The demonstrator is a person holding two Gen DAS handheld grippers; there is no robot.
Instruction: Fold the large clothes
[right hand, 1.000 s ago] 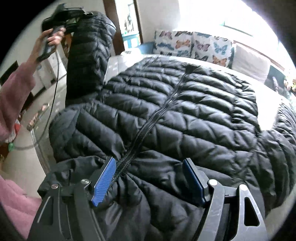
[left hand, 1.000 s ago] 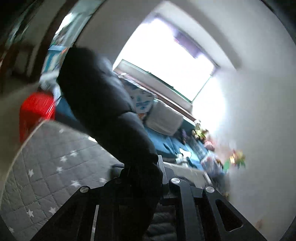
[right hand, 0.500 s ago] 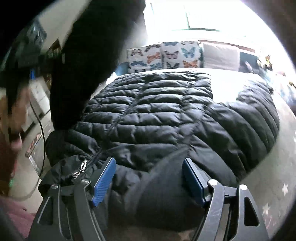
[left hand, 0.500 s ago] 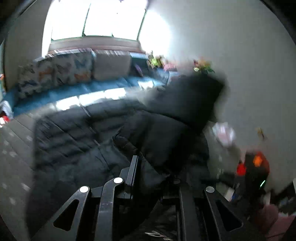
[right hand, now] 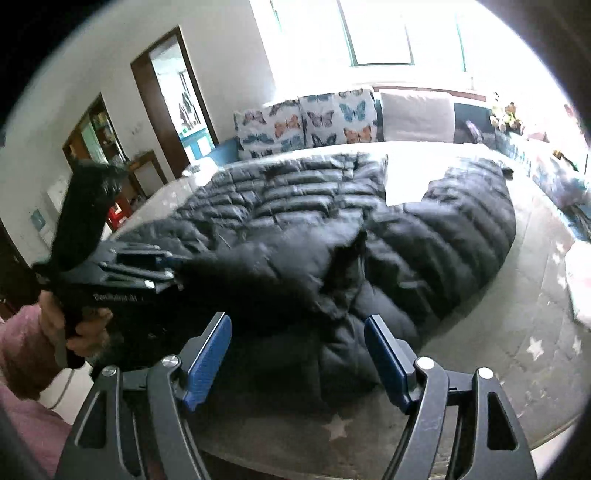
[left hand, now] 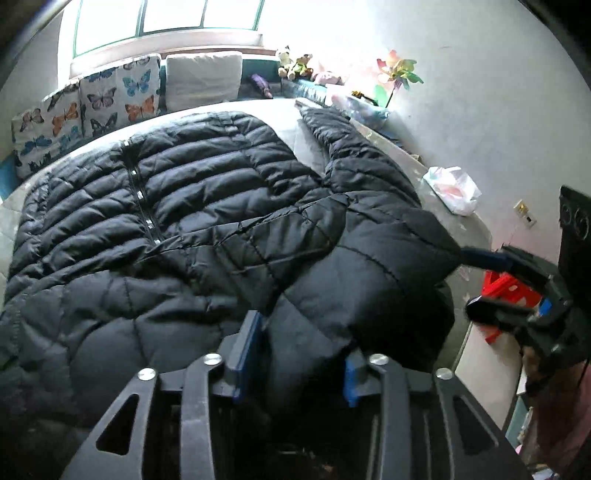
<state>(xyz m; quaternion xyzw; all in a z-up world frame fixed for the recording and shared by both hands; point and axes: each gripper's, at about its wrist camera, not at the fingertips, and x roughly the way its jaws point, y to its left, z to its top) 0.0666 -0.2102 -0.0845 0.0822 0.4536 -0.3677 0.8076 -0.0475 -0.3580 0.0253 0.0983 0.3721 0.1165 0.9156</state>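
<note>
The left gripper (left hand: 301, 356) has swung the raised sleeve (left hand: 332, 266) down across the jacket's (left hand: 166, 192) front

Window (right hand: 380, 33) glare blows out both fisheye views; edges vignette dark.

The left wrist view looks forward along its own gripper (left hand: 299, 354) at the bottom centre of the frame, close over the black puffer jacket (left hand: 207, 221), facing the window (left hand: 166, 14) at the top. The right wrist view sits slightly further back above the star-patterned bed cover (right hand: 517, 332), facing the same window wall. Both share the jacket, the butterfly cushions (left hand: 92, 107) and each other's gripper: the right one (left hand: 513, 280) at the right edge, the left one (right hand: 147, 269) at middle left.
</note>
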